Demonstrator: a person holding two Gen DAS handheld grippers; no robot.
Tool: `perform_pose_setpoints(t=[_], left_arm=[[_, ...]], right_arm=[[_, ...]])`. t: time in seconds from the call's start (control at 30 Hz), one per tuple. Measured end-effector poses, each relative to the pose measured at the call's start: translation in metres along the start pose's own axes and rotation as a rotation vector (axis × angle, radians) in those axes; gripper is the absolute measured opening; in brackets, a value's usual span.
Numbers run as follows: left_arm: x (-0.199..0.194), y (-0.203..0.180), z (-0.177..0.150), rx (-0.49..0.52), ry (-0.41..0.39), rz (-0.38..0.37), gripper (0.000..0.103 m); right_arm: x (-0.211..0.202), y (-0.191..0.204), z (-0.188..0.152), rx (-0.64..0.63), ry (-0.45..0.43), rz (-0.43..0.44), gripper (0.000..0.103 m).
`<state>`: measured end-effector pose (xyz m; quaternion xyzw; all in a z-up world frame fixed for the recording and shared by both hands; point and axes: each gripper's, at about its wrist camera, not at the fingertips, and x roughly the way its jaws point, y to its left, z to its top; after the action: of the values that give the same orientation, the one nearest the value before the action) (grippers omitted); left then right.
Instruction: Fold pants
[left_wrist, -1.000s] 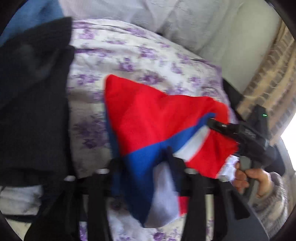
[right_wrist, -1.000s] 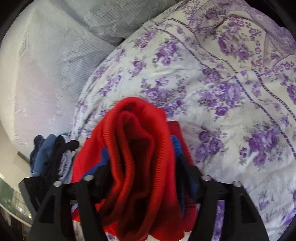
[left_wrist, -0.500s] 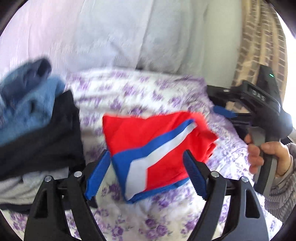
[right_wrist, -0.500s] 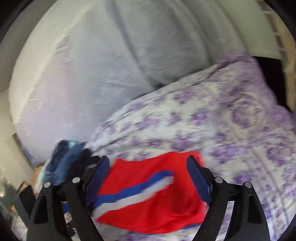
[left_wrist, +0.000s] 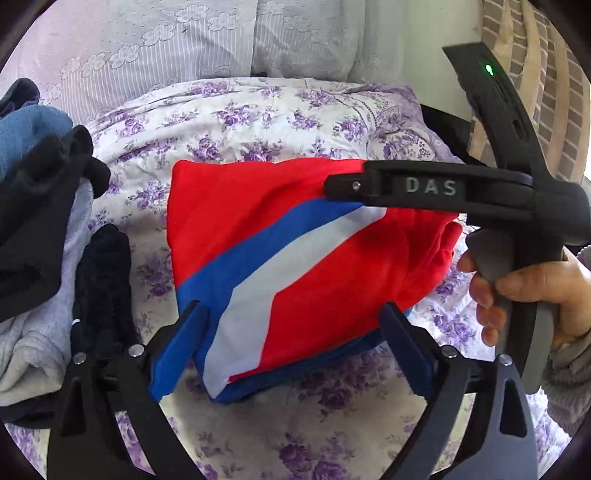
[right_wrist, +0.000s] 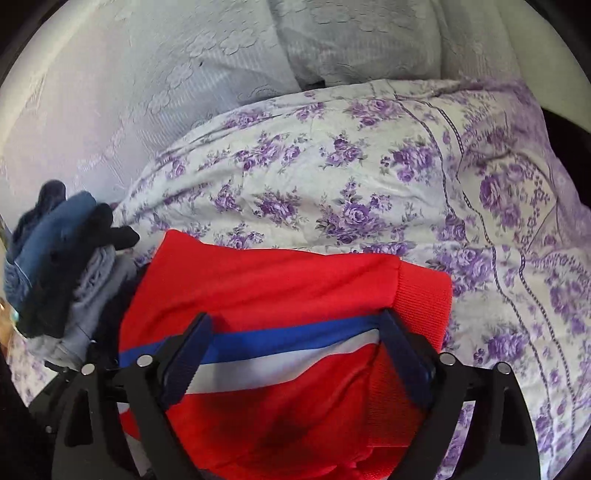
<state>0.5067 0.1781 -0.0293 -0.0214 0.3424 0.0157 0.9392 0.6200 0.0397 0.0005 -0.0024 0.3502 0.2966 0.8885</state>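
Pants (left_wrist: 295, 258), one folded bundle

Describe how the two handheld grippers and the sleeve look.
Left gripper: black frame, silver rivets, blue pads. Right gripper: the same; the left view shows raised "DAS" lettering, a green light and a grey handle. The sleeve is grey ribbed knit.

The red pants (right_wrist: 266, 280) were matt knit cloth with a ribbed cuff; the floral bedspread (right_wrist: 369, 177) looked like creased cotton, perhaps.
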Motion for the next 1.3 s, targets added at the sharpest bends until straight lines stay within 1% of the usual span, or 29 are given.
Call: perform_pose_setpoints(t=[0.07,0.17,0.27,0.37,0.43,0.5,0.57,0.63,0.73,0.8,0.83,0.9,0.93,1.0,1.07,1.2,1.3], left_arm=[[-0.012,0.001,0.0,-0.027,-0.016,0.002,0.092],[-0.036,0.004,0.0,-0.071,-0.031,-0.023,0.093],[-0.067,0.006,-0.009,-0.106,-0.052,-0.01,0.093],[-0.096,0.002,-0.029,-0.123,-0.06,0.025,0.095],[-0.115,-0.003,-0.049,-0.12,-0.068,0.083,0.097],[-0.129,-0.007,-0.065,-0.121,-0.077,0.137,0.098],[-0.143,-0.012,-0.076,-0.127,-0.093,0.168,0.098],[-0.159,-0.016,-0.081,-0.145,-0.127,0.198,0.098],[-0.179,-0.024,-0.074,-0.177,-0.195,0.237,0.098],[-0.186,-0.031,-0.065,-0.186,-0.237,0.258,0.098],[-0.188,-0.037,-0.06,-0.173,-0.248,0.261,0.098],[-0.189,-0.047,-0.051,-0.123,-0.262,0.272,0.098],[-0.188,-0.053,-0.048,-0.094,-0.271,0.293,0.098],[-0.185,-0.061,-0.044,-0.067,-0.291,0.307,0.098],[-0.178,-0.065,-0.041,-0.061,-0.285,0.273,0.098],[-0.165,-0.065,-0.043,-0.088,-0.23,0.191,0.098],[-0.159,-0.062,-0.046,-0.081,-0.202,0.18,0.098]], right_arm=[[-0.015,0.008,0.002,0.0,-0.044,-0.012,0.092],[-0.049,0.011,0.0,0.041,-0.106,0.017,0.092],[-0.078,0.012,-0.008,0.081,-0.1,-0.005,0.096],[-0.105,0.011,-0.033,0.126,-0.082,-0.031,0.099],[-0.125,0.013,-0.058,0.138,-0.079,-0.08,0.099],[-0.144,0.019,-0.088,0.116,-0.078,-0.158,0.099],[-0.168,0.028,-0.116,0.083,-0.125,-0.23,0.099],[-0.192,0.038,-0.136,0.064,-0.208,-0.281,0.099],[-0.22,0.046,-0.147,0.081,-0.32,-0.312,0.099],[-0.227,0.047,-0.147,0.103,-0.354,-0.319,0.099],[-0.228,0.047,-0.146,0.105,-0.365,-0.318,0.099],[-0.228,0.045,-0.145,0.078,-0.38,-0.34,0.099],[-0.229,0.043,-0.146,0.065,-0.391,-0.357,0.099],[-0.229,0.039,-0.15,0.052,-0.413,-0.375,0.099],[-0.234,0.03,-0.153,0.058,-0.429,-0.375,0.099],[-0.236,0.023,-0.156,0.093,-0.426,-0.352,0.099],[-0.23,0.027,-0.159,0.082,-0.4,-0.358,0.099]])
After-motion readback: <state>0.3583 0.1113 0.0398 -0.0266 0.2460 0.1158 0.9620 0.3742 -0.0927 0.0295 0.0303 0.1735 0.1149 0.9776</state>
